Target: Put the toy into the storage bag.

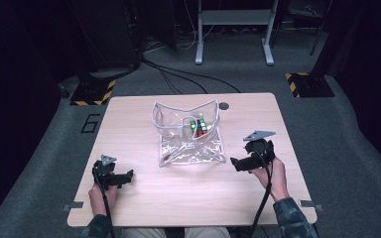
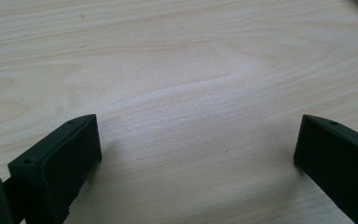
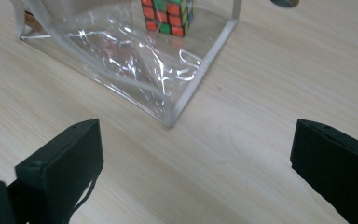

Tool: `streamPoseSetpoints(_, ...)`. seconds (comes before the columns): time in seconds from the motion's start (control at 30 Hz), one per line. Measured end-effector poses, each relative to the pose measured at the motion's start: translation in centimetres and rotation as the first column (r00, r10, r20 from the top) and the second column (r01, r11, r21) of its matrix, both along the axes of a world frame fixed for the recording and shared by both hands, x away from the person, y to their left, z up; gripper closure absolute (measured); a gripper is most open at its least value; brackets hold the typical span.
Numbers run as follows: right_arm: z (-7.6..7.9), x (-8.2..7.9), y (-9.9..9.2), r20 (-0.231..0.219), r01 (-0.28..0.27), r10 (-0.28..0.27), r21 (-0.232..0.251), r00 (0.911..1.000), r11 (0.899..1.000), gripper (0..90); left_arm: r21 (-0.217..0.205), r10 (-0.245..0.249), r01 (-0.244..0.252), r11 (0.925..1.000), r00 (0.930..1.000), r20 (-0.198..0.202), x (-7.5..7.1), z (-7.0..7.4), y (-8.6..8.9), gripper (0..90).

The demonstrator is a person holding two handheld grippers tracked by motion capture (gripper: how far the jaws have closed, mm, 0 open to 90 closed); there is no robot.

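A clear plastic pouch (image 1: pixel 188 141) with a white rim lies in the middle of the wooden table (image 1: pixel 144 198), its mouth standing open toward the far side. Inside it sits a colourful puzzle cube (image 1: pixel 199 126). My left gripper (image 1: pixel 127 177) rests near the front left of the table, open, with bare wood between its jaws. To the right of the pouch my right gripper (image 1: pixel 234 163) is open too. In the right gripper view the pouch's corner (image 3: pixel 168 122) lies just ahead of the jaws and the cube (image 3: pixel 168 14) shows at the top.
A small dark round grommet (image 1: pixel 223 105) sits in the tabletop behind the pouch. Beyond the table are grey carpet, black cables (image 1: pixel 178 74), a white frame stand (image 1: pixel 233 20) and yellow-black striped floor plates (image 1: pixel 93 92).
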State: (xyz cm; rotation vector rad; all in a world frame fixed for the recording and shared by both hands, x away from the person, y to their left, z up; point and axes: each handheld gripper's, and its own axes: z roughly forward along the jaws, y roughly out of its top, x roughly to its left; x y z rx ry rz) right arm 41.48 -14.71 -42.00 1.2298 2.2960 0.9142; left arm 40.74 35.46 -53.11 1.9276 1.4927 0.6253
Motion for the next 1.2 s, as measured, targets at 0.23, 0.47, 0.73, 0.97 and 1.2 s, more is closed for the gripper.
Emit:
streamPoseSetpoints(0.23, -2.9, -1.0, -1.4, -0.023, 0.036, -0.036, 0.007, 0.9991, 0.999, 2.3, 0.001, -0.001, 0.001, 1.0000, 1.0000, 0.001, 0.0, 0.0, 0.0, 0.4)
streamPoseSetpoints(0.47, -6.1, -1.9, -3.0, -0.060, 0.078, -0.076, 0.029, 0.9953, 0.997, 2.8, 0.005, 0.000, 0.000, 1.0000, 1.0000, 0.005, 0.0, 0.0, 0.0, 0.4)
streamPoseSetpoints(0.73, -9.4, -3.0, -4.8, -0.071, 0.140, -0.137, 0.042, 0.9881, 0.989, 2.6, 0.005, 0.000, 0.000, 1.0000, 1.0000, 0.004, 0.0, 0.0, 0.0, 0.3)
streamPoseSetpoints(0.97, -10.9, -3.8, -5.7, 0.000, 0.180, -0.180, 0.027, 0.9836, 0.983, 0.0, 0.004, -0.001, 0.001, 1.0000, 1.0000, 0.005, 0.0, 0.0, 0.0, 0.3)
streamPoseSetpoints(1.2, -11.0, -3.8, -5.8, 0.013, 0.184, -0.185, 0.033, 0.9827, 0.982, 0.0, 0.002, -0.001, 0.001, 1.0000, 1.0000, 0.004, 0.0, 0.0, 0.0, 0.4)
